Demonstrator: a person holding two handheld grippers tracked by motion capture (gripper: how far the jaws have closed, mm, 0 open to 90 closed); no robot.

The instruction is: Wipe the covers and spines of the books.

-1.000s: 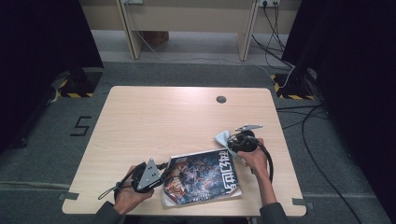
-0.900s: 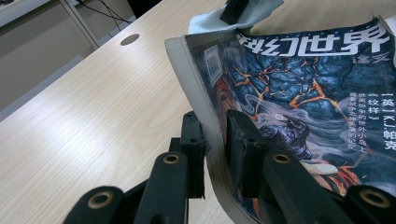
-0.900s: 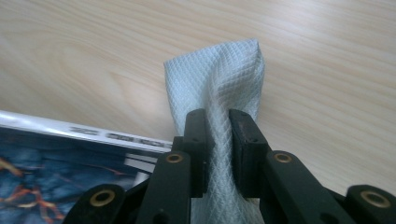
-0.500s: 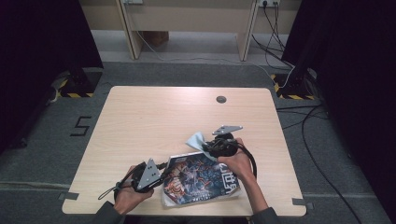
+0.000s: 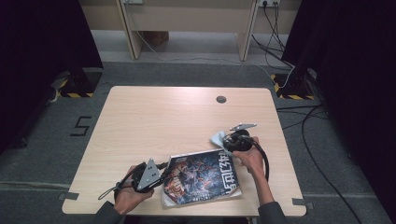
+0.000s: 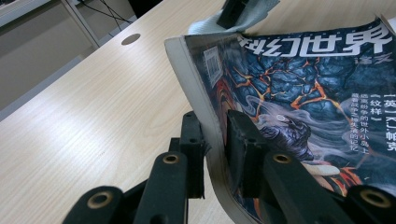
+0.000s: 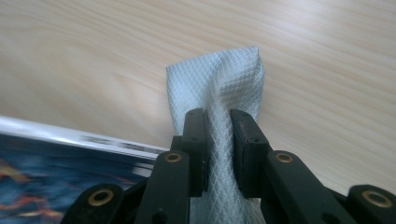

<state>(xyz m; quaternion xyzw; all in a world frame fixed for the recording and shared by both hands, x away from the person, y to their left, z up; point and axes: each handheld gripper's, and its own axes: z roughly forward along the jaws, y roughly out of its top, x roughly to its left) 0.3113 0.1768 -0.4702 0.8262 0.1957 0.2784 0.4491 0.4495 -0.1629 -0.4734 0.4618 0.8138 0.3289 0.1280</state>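
A pale wood-grain surface (image 5: 154,121) with a round cable hole (image 5: 221,99) stands on grey carpet (image 5: 187,72). Black curtains (image 5: 42,42) hang at both sides. Beyond stands a light desk frame (image 5: 187,21), cables (image 5: 280,28) trailing past it. A marking on the floor (image 5: 80,126) looks like a 5.

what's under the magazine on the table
The bare wooden table shows around the magazine. The left gripper lifts its edge, but nothing shows in that gap; the rest underneath is covered.
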